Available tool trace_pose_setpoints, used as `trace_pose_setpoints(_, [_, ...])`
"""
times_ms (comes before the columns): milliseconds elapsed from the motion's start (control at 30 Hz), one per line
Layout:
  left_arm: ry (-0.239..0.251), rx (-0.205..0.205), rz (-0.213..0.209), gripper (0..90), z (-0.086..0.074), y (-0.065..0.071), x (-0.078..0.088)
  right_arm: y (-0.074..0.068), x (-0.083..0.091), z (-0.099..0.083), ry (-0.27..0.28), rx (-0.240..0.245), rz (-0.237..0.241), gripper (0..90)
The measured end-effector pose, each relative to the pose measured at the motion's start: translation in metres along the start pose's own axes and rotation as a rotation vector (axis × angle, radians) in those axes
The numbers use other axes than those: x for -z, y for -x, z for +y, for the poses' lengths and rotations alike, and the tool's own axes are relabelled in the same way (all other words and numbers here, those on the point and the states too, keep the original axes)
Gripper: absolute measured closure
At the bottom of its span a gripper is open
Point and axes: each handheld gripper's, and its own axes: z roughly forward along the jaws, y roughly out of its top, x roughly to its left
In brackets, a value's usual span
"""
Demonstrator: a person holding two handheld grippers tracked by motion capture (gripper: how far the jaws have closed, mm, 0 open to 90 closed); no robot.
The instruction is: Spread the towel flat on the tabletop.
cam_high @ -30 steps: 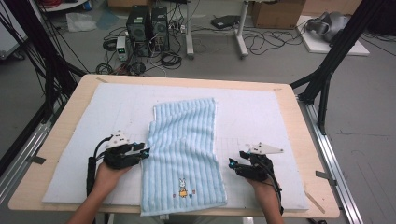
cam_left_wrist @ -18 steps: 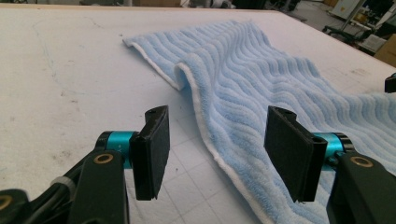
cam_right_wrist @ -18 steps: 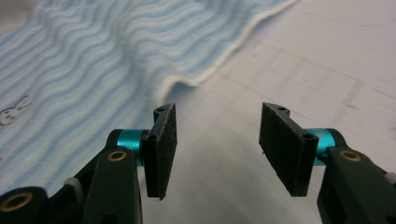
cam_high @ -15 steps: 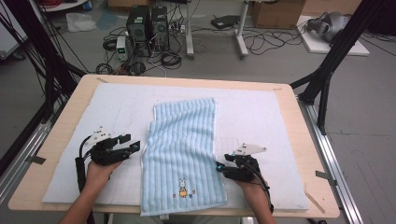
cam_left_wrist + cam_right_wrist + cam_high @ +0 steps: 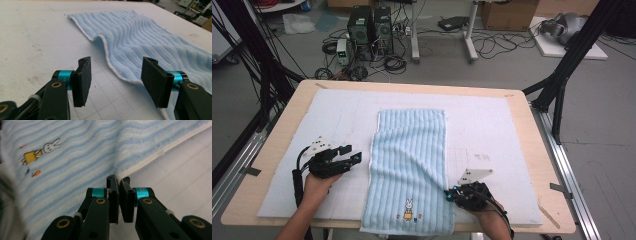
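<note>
A light blue striped towel [image 5: 409,165] with a small bunny picture lies lengthwise on the white mat. Its right edge is bunched and lifted where my right gripper [image 5: 448,192] is shut on it. In the right gripper view the jaws [image 5: 118,181] pinch the towel's white hem [image 5: 140,162]. My left gripper [image 5: 351,153] rests on the mat just left of the towel. Its jaws have just been opening and now stand open [image 5: 116,75] with nothing between them. The towel's left hem [image 5: 105,47] lies a little ahead of them.
The white mat [image 5: 337,120] covers most of the wooden table [image 5: 532,130]. Black frame posts [image 5: 562,75] stand at both sides. Computer towers [image 5: 369,25] and cables sit on the floor beyond the far edge.
My right gripper has slid left to the towel's right edge and closed on it. The left gripper has drawn back slightly left and its jaws stand wider.
</note>
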Motion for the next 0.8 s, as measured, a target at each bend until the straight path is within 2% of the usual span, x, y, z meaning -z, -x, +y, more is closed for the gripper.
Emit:
trace_pose_setpoints(67, [-0.011, -0.003, -0.015, 42.1, 0.000, 0.002, -0.004, -0.001, 0.005, -0.005, 0.012, -0.001, -0.001, 83.7])
trace_pose_setpoints(100, [-0.013, -0.006, -0.023, 42.2, 0.000, 0.004, -0.007, -0.001, 0.008, -0.006, 0.025, -0.008, -0.005, 76.4])
trace_pose_setpoints(133, [-0.018, -0.011, -0.029, 42.3, 0.000, 0.006, -0.009, 0.002, 0.009, -0.006, 0.050, -0.031, -0.014, 68.7])
trace_pose_setpoints(200, [-0.024, -0.019, -0.046, 42.7, 0.001, 0.011, -0.013, 0.008, 0.012, -0.005, 0.116, -0.092, -0.020, 60.5])
trace_pose_setpoints(267, [-0.032, -0.033, -0.058, 42.9, 0.001, 0.015, -0.016, 0.014, 0.014, -0.004, 0.167, -0.135, -0.047, 54.8])
trace_pose_setpoints(333, [-0.038, -0.033, -0.066, 43.0, 0.000, 0.017, -0.018, 0.016, 0.015, -0.004, 0.186, -0.158, -0.077, 50.5])
trace_pose_setpoints(600, [-0.064, -0.044, -0.086, 45.8, -0.002, 0.021, -0.024, 0.023, 0.018, -0.006, 0.225, -0.185, -0.187, 44.1])
trace_pose_setpoints(667, [-0.099, -0.050, -0.062, 47.4, -0.001, 0.024, -0.029, 0.028, 0.018, -0.003, 0.250, -0.207, -0.209, 43.4])
trace_pose_setpoints(733, [-0.142, -0.078, -0.045, 49.4, 0.000, 0.029, -0.034, 0.033, 0.014, 0.003, 0.268, -0.223, -0.218, 45.6])
trace_pose_setpoints(800, [-0.172, -0.111, -0.054, 54.1, -0.001, 0.037, -0.038, 0.031, 0.005, 0.010, 0.244, -0.202, -0.203, 48.6])
